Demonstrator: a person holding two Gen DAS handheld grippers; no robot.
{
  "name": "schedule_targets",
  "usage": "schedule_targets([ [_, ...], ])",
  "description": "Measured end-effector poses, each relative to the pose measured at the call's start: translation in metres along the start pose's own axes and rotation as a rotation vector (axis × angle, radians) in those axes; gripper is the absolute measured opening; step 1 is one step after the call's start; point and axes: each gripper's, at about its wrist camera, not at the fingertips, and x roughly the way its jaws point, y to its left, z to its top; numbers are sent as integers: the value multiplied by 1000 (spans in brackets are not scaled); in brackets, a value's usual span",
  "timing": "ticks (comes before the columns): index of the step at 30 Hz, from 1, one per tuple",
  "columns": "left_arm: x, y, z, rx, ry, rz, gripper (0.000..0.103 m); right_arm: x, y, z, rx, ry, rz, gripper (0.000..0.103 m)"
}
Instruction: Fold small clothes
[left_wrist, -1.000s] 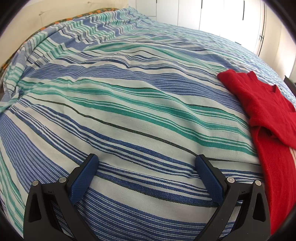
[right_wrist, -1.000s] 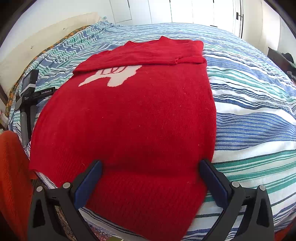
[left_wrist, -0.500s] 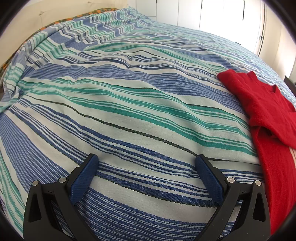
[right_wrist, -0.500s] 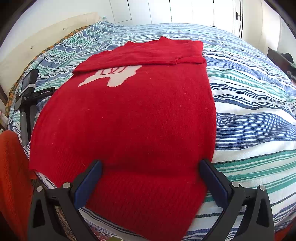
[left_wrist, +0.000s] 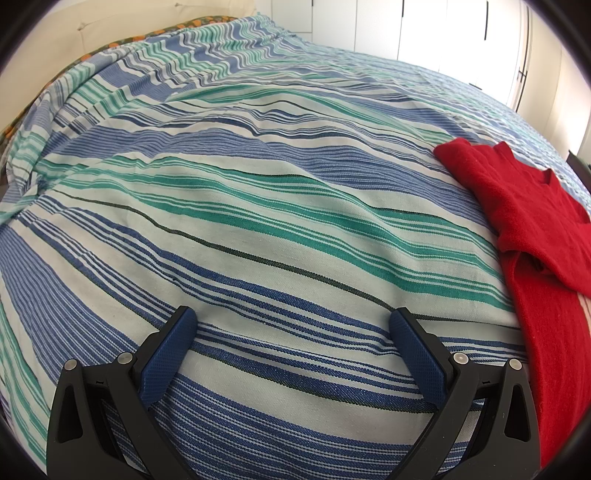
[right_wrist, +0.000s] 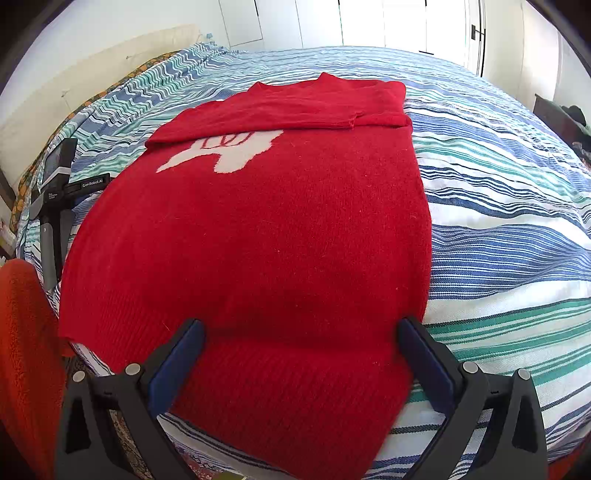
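Red knitted wool covers the middle of the right wrist view: a red knitted sweater (right_wrist: 258, 240) lies flat on the bed, on a blue, green and white striped cotton bedspread (right_wrist: 498, 221). Its neck end is at the far side, and a sleeve is folded across the chest near the collar, partly covering a white animal-shaped motif (right_wrist: 225, 155) knitted into the front. The ribbed hem hangs over the near edge of the bed.

The right hand-held gripper (right_wrist: 301, 341), black with blue pads, is spread wide apart and grips nothing. It hovers at the hem end of the sweater, its left pad over the red knit and its right pad at the sweater's right edge. Whether the pads touch the cloth cannot be told.

The left hand-held gripper (left_wrist: 291, 328) is likewise wide open and empty. It sits above bare striped bedspread (left_wrist: 258, 221), with the sweater (left_wrist: 535, 229) well off to its right, at the edge of that view. In the right wrist view the left gripper's black body (right_wrist: 55, 192) shows beside the sweater's left edge.

An orange fleece fabric (right_wrist: 26, 350) fills the lower left corner of the right wrist view, its shape unclear.
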Motion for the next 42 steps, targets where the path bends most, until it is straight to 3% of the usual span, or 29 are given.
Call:
schedule_targets([
  [42, 0, 0, 0, 1, 1, -3, 103, 2, 1, 0, -11, -3, -2, 103],
])
